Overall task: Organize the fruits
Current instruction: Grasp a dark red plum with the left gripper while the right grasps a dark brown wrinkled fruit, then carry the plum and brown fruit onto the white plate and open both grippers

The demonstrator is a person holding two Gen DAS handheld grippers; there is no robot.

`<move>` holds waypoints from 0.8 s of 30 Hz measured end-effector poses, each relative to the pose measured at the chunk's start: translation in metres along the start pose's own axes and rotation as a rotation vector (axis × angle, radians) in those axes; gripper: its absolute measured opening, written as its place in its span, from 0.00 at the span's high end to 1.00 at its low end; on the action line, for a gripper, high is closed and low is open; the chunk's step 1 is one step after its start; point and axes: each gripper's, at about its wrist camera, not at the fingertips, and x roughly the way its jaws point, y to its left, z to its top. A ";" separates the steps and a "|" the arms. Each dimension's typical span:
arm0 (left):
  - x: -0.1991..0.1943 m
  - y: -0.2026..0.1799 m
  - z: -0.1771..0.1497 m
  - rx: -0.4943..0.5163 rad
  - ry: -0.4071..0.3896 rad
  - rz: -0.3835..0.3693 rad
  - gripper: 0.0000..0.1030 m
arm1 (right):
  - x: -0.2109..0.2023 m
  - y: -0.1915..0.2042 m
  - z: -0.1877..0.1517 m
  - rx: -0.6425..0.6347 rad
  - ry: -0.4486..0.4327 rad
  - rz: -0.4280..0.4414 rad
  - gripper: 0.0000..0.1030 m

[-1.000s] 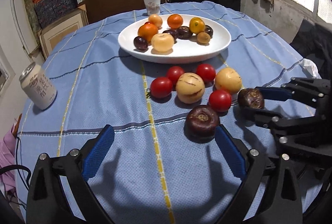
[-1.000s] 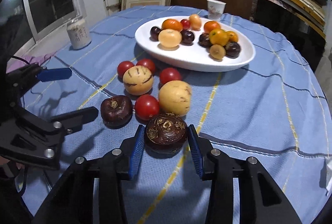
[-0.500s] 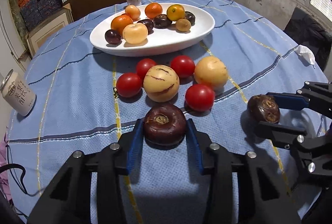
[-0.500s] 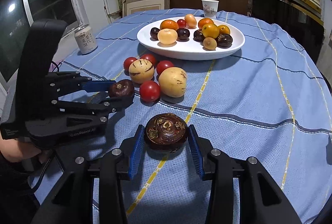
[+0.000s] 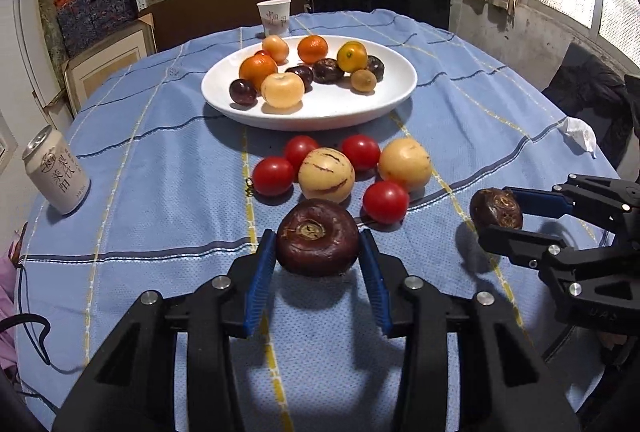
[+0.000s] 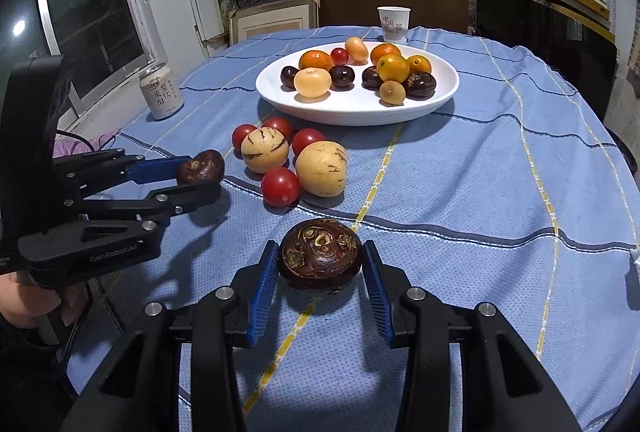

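Note:
My left gripper (image 5: 318, 252) is shut on a dark brown water chestnut (image 5: 318, 237), held just above the blue tablecloth. My right gripper (image 6: 320, 260) is shut on a second dark water chestnut (image 6: 321, 253). Each gripper shows in the other's view, the right one (image 5: 498, 217) and the left one (image 6: 200, 174). Between them and the white plate (image 5: 384, 104) lie several red tomatoes (image 5: 386, 201) and two yellow striped melons (image 5: 326, 174). The plate (image 6: 436, 100) holds oranges, dark chestnuts and pale fruits.
A white drink can (image 5: 56, 172) stands at the table's left edge, also seen in the right wrist view (image 6: 161, 93). A paper cup (image 5: 274, 17) stands behind the plate. A crumpled tissue (image 5: 578, 132) lies at the right edge. Shelves and chairs surround the table.
My left gripper closed on the near chestnut and lifted it slightly. My right gripper drew back from the fruit cluster with its chestnut still held.

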 end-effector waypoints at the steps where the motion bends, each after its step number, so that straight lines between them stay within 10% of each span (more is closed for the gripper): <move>1: -0.003 0.002 0.001 -0.007 -0.011 0.003 0.60 | -0.002 -0.001 0.001 -0.001 -0.007 -0.006 0.59; 12: -0.025 0.017 0.023 -0.040 -0.089 0.015 0.60 | -0.028 -0.026 0.038 -0.008 -0.113 -0.104 0.59; 24: 0.017 0.042 0.135 -0.084 -0.111 -0.006 0.60 | 0.022 -0.061 0.143 -0.011 -0.159 -0.081 0.59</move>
